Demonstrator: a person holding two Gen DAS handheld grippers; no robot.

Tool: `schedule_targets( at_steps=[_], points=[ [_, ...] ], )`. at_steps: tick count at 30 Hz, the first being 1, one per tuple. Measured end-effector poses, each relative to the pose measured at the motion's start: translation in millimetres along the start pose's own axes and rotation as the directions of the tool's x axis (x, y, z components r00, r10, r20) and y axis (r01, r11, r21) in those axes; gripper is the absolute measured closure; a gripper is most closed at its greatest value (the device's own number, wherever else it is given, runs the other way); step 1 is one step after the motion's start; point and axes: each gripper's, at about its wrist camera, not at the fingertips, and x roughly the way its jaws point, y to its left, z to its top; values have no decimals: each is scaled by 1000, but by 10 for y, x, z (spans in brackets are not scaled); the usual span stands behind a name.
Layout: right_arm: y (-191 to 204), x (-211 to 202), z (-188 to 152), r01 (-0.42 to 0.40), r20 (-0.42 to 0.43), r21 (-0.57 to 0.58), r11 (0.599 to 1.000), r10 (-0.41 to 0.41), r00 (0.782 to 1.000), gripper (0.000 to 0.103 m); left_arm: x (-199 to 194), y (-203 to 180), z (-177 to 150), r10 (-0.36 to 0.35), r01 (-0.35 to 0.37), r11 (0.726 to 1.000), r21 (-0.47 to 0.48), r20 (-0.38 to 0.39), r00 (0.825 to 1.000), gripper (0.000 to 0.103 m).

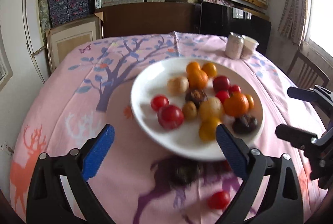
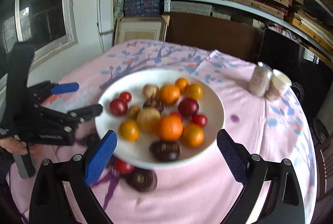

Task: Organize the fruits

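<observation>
While most of the fruit already sits heaped on the white plate [image 1: 145,119] in the middle of the pink tablecloth [image 1: 62,99], two pieces lie on the cloth just in front of its near rim: a small red tomato [image 1: 219,200] and a dark purple fruit [image 1: 185,174], so the gathering step looks close to done but not finished. On the plate are orange citrus [image 2: 169,127], yellow-orange tomatoes, red tomatoes, pale brown round fruit and a couple more dark purple ones, touching one another in a loose cluster. The left gripper [image 1: 164,151] hovers above the plate's near edge with its blue-padded fingers spread wide and nothing between them; the right gripper [image 2: 166,151] hangs just beside it, equally wide apart and holding nothing. My reading is that the next move calls for one gripper to drop lower toward the cloth, straddle one stray piece, and close gently, since the tomato will roll and bruise easily. A can [image 1: 234,45] and a paper cup [image 1: 248,46] stand together at the far side, well apart from the work
</observation>
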Motion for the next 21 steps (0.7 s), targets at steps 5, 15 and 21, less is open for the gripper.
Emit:
schedule_targets(
  at_steps=[5, 15, 21],
  points=[
    [161, 141, -383, 13, -138, -66, 998, -22, 990, 6, -180, -201, -396, -30, 35, 997, 72, -62, 998, 7],
    [181, 594, -425, -131, -164, -51, 990, 121, 979, 57, 167, -476, -661, -6, 40, 986, 162, -205, 979, 7],
    [178, 327, -503, -123, -150, -67, 990, 112, 982, 57, 72, -492, -635, -108, 142, 980, 137, -233, 967, 77]
  ],
)
